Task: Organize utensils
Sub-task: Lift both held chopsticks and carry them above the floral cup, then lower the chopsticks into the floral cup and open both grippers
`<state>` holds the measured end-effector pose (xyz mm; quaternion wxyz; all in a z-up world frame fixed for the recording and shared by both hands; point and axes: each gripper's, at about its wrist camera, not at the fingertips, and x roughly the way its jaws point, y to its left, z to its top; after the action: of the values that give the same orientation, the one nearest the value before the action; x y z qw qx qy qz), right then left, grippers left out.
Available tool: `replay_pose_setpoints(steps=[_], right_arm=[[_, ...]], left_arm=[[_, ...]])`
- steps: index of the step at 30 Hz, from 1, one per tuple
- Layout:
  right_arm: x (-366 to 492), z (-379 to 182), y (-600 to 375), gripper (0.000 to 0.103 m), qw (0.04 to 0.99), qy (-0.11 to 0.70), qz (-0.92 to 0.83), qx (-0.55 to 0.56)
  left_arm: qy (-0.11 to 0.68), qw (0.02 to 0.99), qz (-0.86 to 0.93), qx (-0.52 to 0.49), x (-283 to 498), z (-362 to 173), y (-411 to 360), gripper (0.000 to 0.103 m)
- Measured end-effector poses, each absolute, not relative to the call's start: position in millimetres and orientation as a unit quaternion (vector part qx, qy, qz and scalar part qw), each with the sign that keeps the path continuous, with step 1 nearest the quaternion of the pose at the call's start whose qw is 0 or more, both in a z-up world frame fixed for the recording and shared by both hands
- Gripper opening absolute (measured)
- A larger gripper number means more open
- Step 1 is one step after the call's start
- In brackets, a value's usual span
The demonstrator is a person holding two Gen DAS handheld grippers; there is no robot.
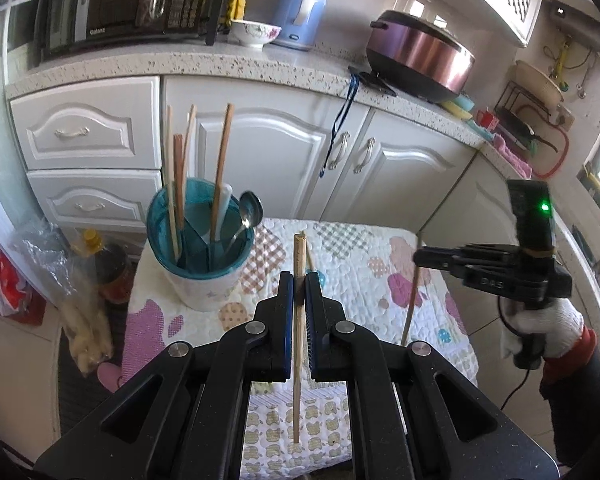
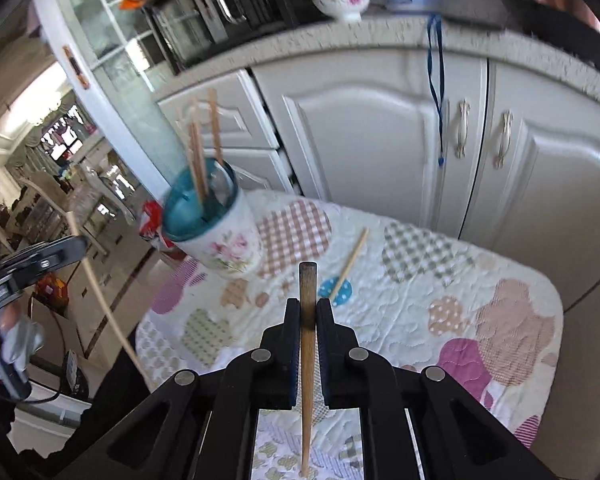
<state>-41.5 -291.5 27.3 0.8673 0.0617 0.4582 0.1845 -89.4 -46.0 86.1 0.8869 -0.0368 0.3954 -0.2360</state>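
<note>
My left gripper (image 1: 299, 284) is shut on a pale wooden chopstick (image 1: 298, 340), held above the quilted table. My right gripper (image 2: 308, 312) is shut on a darker chopstick (image 2: 307, 360); it also shows at the right of the left wrist view (image 1: 420, 258), its chopstick (image 1: 411, 300) hanging down. The utensil holder (image 1: 200, 240), a floral cup with teal inside, stands at the table's far left with several chopsticks and a metal spoon (image 1: 248, 210); it shows blurred in the right wrist view (image 2: 212, 224). One loose chopstick (image 2: 350, 262) lies on the quilt.
The patchwork quilt (image 2: 440, 288) covers a small table in front of white cabinets (image 1: 280, 148). A bottle (image 1: 110, 264) and plastic bags (image 1: 80, 312) stand on the floor at the left. The counter holds a microwave (image 1: 124, 4), bowl (image 1: 255, 34), kettle (image 1: 302, 12), rice cooker (image 1: 418, 60).
</note>
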Motion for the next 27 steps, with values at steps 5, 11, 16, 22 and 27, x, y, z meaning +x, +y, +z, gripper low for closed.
replay_pose_setpoints(steps=[5,11,16,22,27], right_arm=[[-46,59,-284,0.007,0.878,0.431,0.204,0.05],[-34,110,-264,0.007,0.89,0.388,0.236,0.044],[-20,152,-238,0.007,0.894,0.361,0.262,0.019],[3,184,-207,0.007,0.9,0.334,0.28,0.011],[30,182,-189,0.007,0.899,0.331,0.287,0.018]], left_arm=[[0.365,0.903,-0.22,-0.053,-82,115,-26,0.004],[0.323,0.924,-0.192,-0.067,-64,150,-5,0.004],[0.296,0.938,-0.161,-0.08,-38,169,9,0.004],[0.267,0.954,-0.12,-0.071,-6,174,11,0.004],[0.255,0.961,-0.091,-0.058,19,163,8,0.004]])
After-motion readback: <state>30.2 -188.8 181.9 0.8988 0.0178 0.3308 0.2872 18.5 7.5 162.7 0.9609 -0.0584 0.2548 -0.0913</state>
